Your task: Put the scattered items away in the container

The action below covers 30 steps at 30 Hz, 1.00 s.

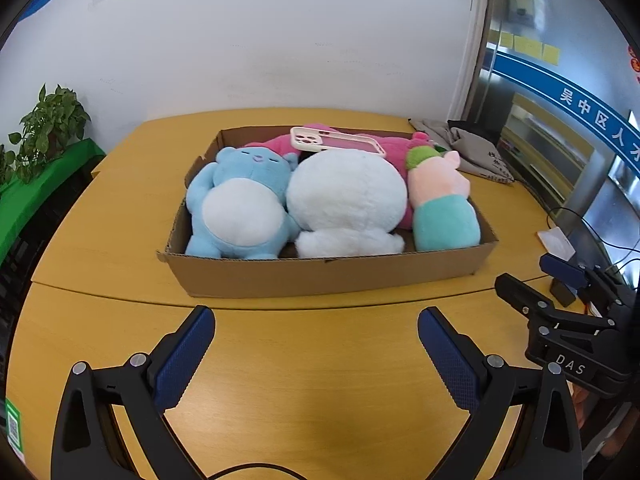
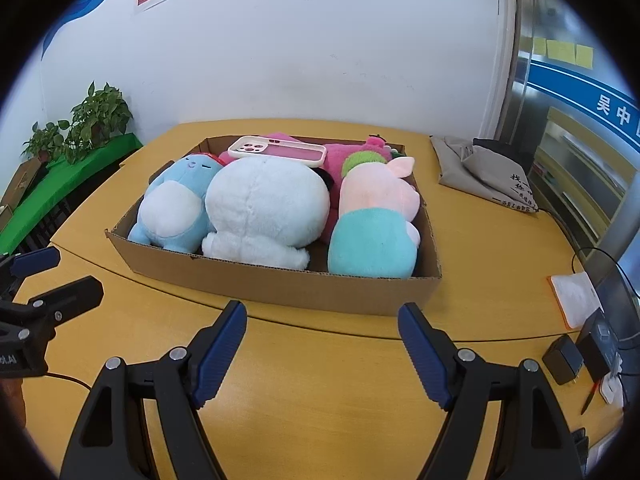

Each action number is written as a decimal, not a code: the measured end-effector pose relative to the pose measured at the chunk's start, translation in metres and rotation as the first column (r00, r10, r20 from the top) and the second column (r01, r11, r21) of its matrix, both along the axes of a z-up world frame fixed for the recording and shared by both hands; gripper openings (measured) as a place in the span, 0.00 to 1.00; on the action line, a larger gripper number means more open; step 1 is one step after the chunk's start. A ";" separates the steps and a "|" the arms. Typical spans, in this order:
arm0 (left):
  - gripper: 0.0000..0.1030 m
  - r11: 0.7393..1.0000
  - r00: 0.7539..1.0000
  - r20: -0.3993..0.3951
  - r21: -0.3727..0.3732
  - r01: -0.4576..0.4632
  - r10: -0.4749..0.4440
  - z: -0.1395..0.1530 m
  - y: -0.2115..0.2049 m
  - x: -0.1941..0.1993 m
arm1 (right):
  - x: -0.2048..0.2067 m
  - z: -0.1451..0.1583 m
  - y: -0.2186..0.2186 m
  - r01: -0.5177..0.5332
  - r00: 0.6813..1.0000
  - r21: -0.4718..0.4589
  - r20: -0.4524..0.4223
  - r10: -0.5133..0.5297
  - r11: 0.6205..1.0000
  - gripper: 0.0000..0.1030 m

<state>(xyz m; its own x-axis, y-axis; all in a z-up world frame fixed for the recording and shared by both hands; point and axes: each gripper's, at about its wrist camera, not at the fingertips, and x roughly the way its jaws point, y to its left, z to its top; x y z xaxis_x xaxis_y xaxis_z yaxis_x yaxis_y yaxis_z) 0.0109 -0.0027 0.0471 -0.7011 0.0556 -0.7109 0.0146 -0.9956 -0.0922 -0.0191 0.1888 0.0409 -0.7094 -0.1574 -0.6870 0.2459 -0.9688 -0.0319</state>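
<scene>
Left gripper (image 1: 316, 322): fingers spread wide, nothing between them, hovers over bare wooden table (image 1: 300, 380) just before cardboard box (image 1: 320, 276). Inside box, left to right: blue plush (image 1: 240, 200), white plush (image 1: 346, 196), pink-and-teal plush (image 1: 442, 208); pink plush (image 1: 394, 148) lies behind, phone case (image 1: 336, 142) rests on top. Right gripper (image 2: 322, 324): also wide apart, holds nothing. Grey cloth bag (image 2: 484, 172) remains on table right of box, well apart. Judgement: tidying looks nearly finished; only bag perhaps left, if it counts.
</scene>
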 end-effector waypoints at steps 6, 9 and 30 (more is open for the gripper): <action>1.00 1.000 1.000 -0.010 -0.003 -0.001 0.001 0.002 0.005 0.008 | 0.010 0.005 0.000 0.004 1.000 -0.002 -0.021 -0.004 1.000 0.76; 1.00 1.000 1.000 -0.014 -0.010 -0.002 0.002 0.003 0.005 0.010 | 0.012 0.007 0.000 0.002 1.000 -0.003 -0.024 -0.002 1.000 0.76; 1.00 1.000 1.000 -0.011 0.000 0.006 -0.006 -0.004 0.006 0.009 | 0.010 0.002 0.002 0.021 1.000 -0.012 -0.020 -0.021 1.000 0.76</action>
